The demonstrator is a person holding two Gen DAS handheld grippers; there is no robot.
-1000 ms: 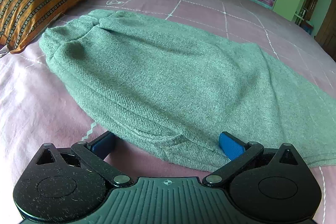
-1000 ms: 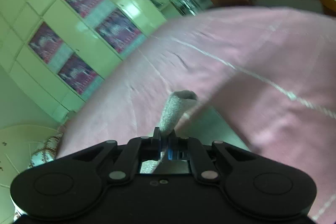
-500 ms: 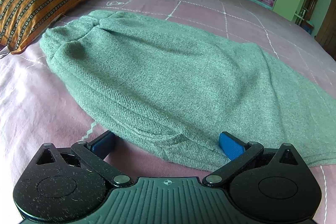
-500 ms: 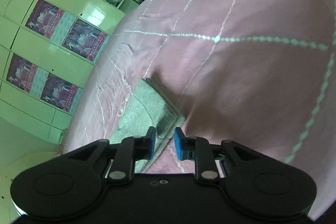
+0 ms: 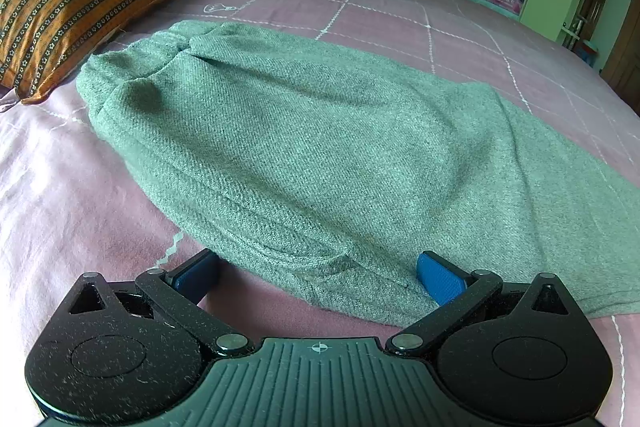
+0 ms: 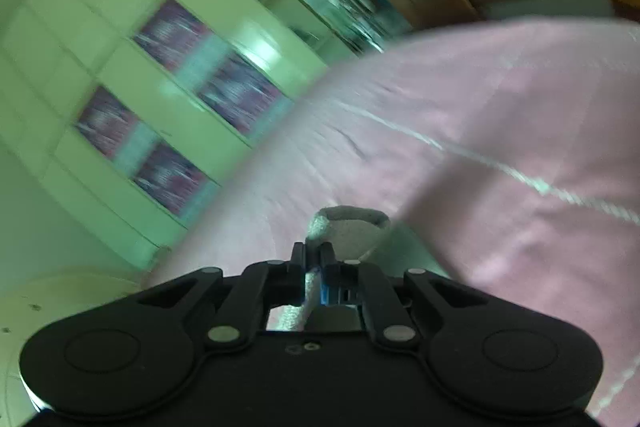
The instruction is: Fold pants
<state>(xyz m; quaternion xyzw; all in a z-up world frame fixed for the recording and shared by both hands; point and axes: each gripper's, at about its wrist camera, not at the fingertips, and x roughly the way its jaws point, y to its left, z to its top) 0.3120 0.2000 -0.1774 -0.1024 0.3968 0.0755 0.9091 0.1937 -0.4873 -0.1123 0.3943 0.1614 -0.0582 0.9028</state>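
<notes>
The blue-padded fingers (image 5: 440, 277) of the left gripper (image 5: 318, 273) are spread wide at the bottom of the frame, straddling the near edge of the grey-green knitted pants (image 5: 304, 147), which lie flat across the pink quilted bedspread (image 5: 60, 211). The right gripper (image 6: 314, 259) is pressed together, pinching a raised fold of the pants' cloth at lower centre. An orange striped pillow (image 5: 68, 7) lies at upper left.

Striped pillow (image 5: 76, 11) beside pants (image 5: 320, 155)
</notes>
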